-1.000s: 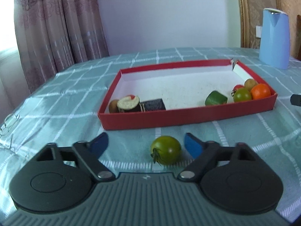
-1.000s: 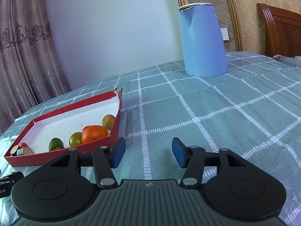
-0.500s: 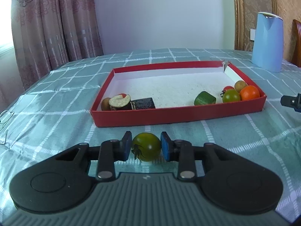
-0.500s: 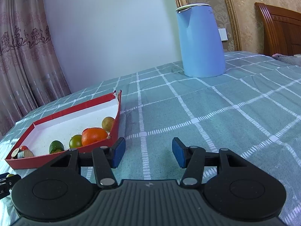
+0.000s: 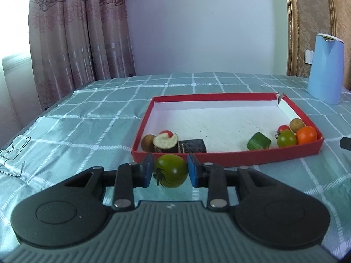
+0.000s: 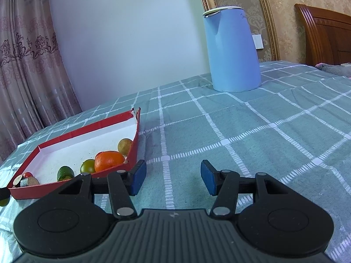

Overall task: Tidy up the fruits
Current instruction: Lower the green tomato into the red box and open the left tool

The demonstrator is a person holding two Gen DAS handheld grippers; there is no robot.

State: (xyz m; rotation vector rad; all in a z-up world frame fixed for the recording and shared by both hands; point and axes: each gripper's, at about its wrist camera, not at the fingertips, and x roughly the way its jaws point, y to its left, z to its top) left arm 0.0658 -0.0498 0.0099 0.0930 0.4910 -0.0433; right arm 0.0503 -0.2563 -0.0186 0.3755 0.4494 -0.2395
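Jaws of the left gripper (image 5: 170,171) clamp a round, glossy green tomato (image 5: 171,171), seemingly off the cloth; right gripper's (image 6: 171,177) gape.

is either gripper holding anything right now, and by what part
The left gripper holds the green tomato by its round sides, stem toward the camera. The right gripper is open on nothing.

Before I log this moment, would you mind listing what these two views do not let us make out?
- Left wrist view: whether the green tomato in the left tongs clears the tablecloth; its underside is hidden.
- Left wrist view: the brown fruit and small red tomato sit partly behind the cut log piece.
- Right wrist view: the same tomato is cut by the left edge.
- Right wrist view: the items in the red tray far corner are too small to identify.
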